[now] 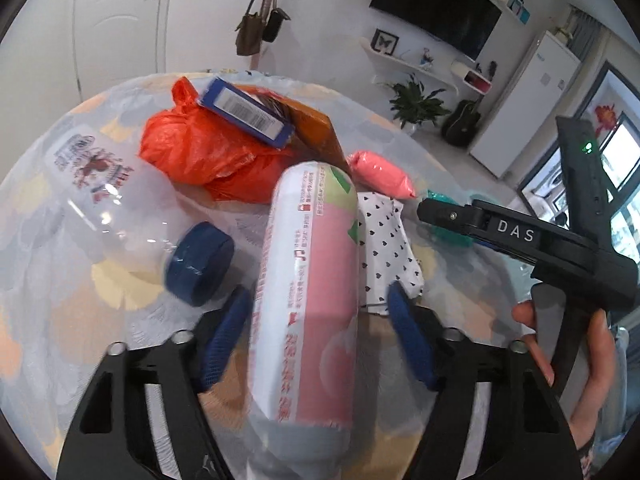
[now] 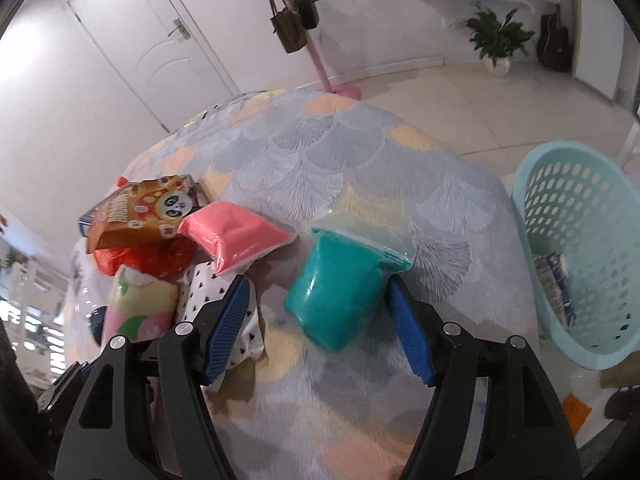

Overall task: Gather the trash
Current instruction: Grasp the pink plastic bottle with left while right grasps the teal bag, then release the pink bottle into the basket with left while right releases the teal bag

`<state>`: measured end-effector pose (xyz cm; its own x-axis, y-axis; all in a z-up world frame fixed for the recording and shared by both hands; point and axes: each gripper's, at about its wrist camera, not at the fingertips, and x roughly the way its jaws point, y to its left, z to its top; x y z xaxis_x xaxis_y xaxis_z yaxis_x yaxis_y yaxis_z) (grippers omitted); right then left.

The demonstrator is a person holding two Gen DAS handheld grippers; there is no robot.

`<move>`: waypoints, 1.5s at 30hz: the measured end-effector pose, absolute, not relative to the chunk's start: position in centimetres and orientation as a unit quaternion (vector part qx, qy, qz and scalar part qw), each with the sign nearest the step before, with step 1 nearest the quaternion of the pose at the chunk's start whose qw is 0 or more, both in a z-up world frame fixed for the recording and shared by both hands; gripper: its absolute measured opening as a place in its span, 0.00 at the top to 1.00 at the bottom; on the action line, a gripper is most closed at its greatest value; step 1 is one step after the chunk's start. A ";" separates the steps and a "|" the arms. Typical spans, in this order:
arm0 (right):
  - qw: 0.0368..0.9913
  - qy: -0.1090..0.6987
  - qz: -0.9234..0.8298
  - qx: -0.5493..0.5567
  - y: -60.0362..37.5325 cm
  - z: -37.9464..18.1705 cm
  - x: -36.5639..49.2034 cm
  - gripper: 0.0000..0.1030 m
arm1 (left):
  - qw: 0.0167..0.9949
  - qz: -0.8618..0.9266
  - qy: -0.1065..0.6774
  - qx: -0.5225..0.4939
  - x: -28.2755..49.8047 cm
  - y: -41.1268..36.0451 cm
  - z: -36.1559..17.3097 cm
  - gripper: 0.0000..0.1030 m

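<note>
Left wrist: pink packet (image 1: 308,292) hides table (image 1: 48,280), base cut off.

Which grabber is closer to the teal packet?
Right. The right gripper has its open fingers around the teal packet; the left gripper is farther off, straddling the pink tube.

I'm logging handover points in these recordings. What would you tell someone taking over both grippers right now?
Left gripper: open, fingers either side of the pink-and-white packet, not clamped.
Right gripper: open around the teal pouch; one pad touches it.
Still on the table: orange bag, blue box, panda snack box, pink pouch, polka-dot wrapper, clear bottle.
Done: the basket holds at least one item.
Left: grip, bin, repeat.
</note>
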<state>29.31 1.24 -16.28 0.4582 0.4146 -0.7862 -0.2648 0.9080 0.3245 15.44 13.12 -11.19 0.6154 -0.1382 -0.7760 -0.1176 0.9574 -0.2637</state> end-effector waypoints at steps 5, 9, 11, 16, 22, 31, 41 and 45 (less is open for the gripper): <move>0.873 0.459 0.164 0.005 2.5 -16.4 28.3 0.59 | 0.890 0.005 0.434 -0.136 15.3 12.9 -11.3 0.55; 0.871 0.459 0.178 -0.007 1.7 -16.4 27.2 0.66 | 0.900 -0.005 0.410 -0.147 13.8 12.8 -10.5 0.55; 0.875 0.448 0.183 -0.008 1.2 -15.9 26.5 0.66 | 0.907 -0.012 0.392 -0.155 13.1 12.6 -9.6 0.55; 0.887 0.423 0.186 0.013 -1.6 -13.9 25.5 0.66 | 0.920 -0.027 0.359 -0.157 12.5 11.0 -6.8 0.55; 0.907 0.383 0.174 0.033 -6.3 -10.4 24.9 0.66 | 0.933 -0.059 0.325 -0.144 14.1 7.4 -3.6 0.55; 0.928 0.345 0.121 0.073 -15.1 -7.6 25.2 0.66 | 0.940 -0.122 0.297 -0.118 18.1 0.1 -0.9 0.55; 0.923 0.368 0.055 0.100 -23.7 -10.2 27.7 0.66 | 0.923 -0.181 0.320 -0.111 24.9 -7.7 -2.9 0.55; 0.913 0.388 0.045 0.119 -25.8 -12.3 28.8 0.66 | 0.913 -0.191 0.344 -0.106 27.6 -10.3 -5.2 0.55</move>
